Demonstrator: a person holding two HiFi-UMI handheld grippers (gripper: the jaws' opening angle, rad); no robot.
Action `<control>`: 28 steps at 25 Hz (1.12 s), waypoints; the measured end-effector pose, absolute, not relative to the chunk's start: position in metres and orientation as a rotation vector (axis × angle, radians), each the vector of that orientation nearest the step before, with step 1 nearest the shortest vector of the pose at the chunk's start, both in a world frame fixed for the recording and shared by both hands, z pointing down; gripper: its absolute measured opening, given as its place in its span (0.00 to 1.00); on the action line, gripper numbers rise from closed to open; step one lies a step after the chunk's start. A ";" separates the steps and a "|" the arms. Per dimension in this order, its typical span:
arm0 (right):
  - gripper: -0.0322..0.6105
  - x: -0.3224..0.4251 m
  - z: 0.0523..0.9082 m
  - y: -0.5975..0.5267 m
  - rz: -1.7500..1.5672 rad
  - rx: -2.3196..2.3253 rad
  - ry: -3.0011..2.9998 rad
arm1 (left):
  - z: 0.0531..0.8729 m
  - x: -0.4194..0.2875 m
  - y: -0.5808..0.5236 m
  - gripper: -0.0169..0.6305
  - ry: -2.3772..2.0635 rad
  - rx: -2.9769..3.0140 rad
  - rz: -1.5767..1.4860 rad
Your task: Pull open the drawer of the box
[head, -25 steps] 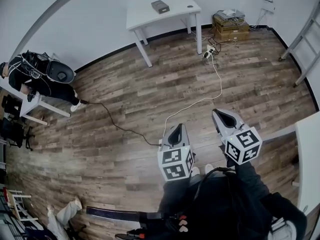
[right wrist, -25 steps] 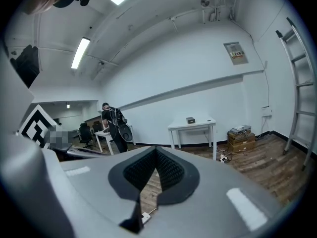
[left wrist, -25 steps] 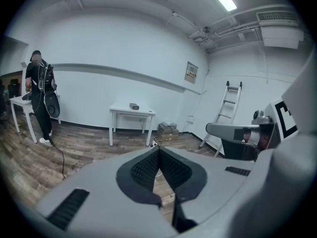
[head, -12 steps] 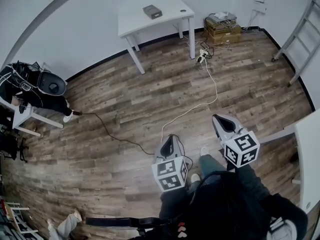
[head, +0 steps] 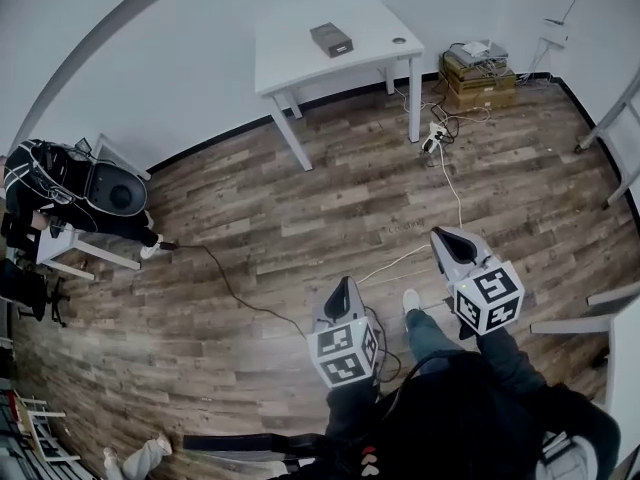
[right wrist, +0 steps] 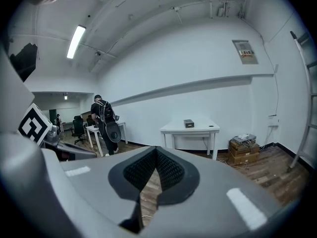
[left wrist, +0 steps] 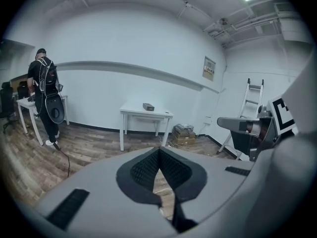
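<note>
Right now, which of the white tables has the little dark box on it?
The white table against the far wall, with the box on its top. The other table, at the left, has a person with a backpack at it.

Wood-plank floor [head: 300, 208] across centre; white wall [head: 200, 58] along top; white table [head: 290, 48] at upper centre; ceiling strip light [right wrist: 76, 41] at upper left of right gripper view.

Box [head: 331, 39]: small, dark grey, flat, rectangular. Lies flat on white tabletop [head: 290, 43], about middle, slightly turned to table edges. Drawer too small to make out.
</note>
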State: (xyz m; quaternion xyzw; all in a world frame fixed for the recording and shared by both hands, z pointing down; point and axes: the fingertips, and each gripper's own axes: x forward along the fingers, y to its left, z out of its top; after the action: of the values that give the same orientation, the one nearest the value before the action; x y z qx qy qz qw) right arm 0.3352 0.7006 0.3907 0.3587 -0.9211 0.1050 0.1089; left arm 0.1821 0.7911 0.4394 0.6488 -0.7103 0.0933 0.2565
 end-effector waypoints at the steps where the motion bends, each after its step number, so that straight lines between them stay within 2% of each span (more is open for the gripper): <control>1: 0.04 0.329 0.388 0.677 0.306 1.043 -2.710 | 0.435 0.178 0.766 0.02 -1.933 1.762 0.250; 8: 0.04 0.304 0.364 0.523 0.282 1.006 -2.726 | 0.406 0.142 0.604 0.02 -1.980 1.767 0.244; 21: 0.04 0.281 0.374 0.376 0.351 1.049 -2.711 | 0.399 0.100 0.447 0.02 -2.001 1.758 0.233; 28: 0.04 0.224 0.367 0.238 0.313 1.168 -2.761 | 0.389 0.041 0.301 0.02 -2.008 1.857 0.191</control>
State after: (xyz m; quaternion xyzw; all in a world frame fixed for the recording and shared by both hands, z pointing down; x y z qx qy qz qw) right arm 0.2239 0.2384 0.3670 0.3868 -0.9141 0.1038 0.0636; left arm 0.0410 0.3005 0.3889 0.6637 -0.7179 0.0683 0.1987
